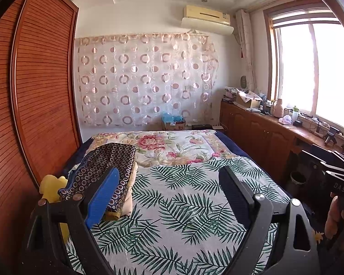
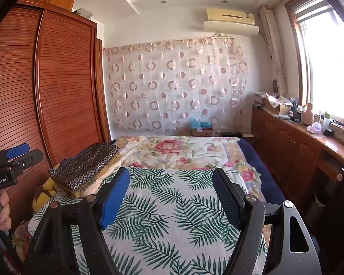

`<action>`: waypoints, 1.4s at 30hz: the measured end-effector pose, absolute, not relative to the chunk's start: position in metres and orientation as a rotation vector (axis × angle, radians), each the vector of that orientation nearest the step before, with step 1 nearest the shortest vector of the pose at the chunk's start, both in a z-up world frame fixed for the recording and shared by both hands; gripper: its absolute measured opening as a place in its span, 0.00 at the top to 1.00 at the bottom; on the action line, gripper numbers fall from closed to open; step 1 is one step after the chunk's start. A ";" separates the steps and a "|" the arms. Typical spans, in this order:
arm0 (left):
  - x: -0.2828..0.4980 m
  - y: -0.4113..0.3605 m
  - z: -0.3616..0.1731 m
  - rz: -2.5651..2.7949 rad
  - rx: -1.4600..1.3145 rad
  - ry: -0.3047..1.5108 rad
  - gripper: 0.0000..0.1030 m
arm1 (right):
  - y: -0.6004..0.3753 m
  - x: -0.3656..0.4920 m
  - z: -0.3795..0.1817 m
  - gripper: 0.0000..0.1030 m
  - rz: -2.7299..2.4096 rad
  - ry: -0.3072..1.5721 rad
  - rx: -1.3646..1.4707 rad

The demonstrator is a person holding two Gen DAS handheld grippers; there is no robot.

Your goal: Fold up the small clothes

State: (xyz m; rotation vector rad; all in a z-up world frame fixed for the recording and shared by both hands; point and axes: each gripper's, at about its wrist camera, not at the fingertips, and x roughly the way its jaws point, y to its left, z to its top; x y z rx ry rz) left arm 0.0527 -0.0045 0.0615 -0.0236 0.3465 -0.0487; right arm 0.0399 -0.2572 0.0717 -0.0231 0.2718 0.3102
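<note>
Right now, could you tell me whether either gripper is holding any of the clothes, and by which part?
Nothing is held. The left gripper and right gripper are both open above the bedsheet; the folded clothes lie untouched.

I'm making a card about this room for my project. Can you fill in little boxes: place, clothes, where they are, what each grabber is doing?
place: bedroom, bed with a palm-leaf sheet and a floral quilt
clothes: folded stack, dark circle-print piece on top, yellowish pieces under it
stack position: left side of the bed, beside the wooden wardrobe
left gripper: open, empty, above the sheet
right gripper: open, empty, above the sheet
unfolded clothes: none visible on the sheet
</note>
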 end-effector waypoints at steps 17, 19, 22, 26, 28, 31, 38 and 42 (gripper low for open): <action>0.050 -0.002 0.066 -0.044 -0.024 0.339 0.13 | -0.257 0.040 0.070 0.26 0.312 0.265 -0.025; 0.050 -0.001 0.067 -0.045 -0.025 0.339 0.13 | -0.257 0.040 0.070 0.26 0.312 0.265 -0.026; 0.050 -0.002 0.066 -0.044 -0.025 0.340 0.13 | -0.257 0.040 0.070 0.26 0.312 0.266 -0.025; 0.050 -0.002 0.066 -0.043 -0.024 0.338 0.13 | -0.256 0.040 0.069 0.26 0.313 0.266 -0.025; 0.050 -0.002 0.066 -0.044 -0.024 0.338 0.13 | -0.256 0.040 0.069 0.26 0.312 0.265 -0.025; 0.050 -0.002 0.066 -0.043 -0.024 0.338 0.13 | -0.256 0.040 0.070 0.26 0.312 0.263 -0.023; 0.050 -0.001 0.067 -0.045 -0.023 0.340 0.13 | -0.257 0.040 0.069 0.26 0.314 0.263 -0.021; 0.050 -0.001 0.067 -0.045 -0.024 0.340 0.13 | -0.257 0.042 0.070 0.26 0.313 0.263 -0.020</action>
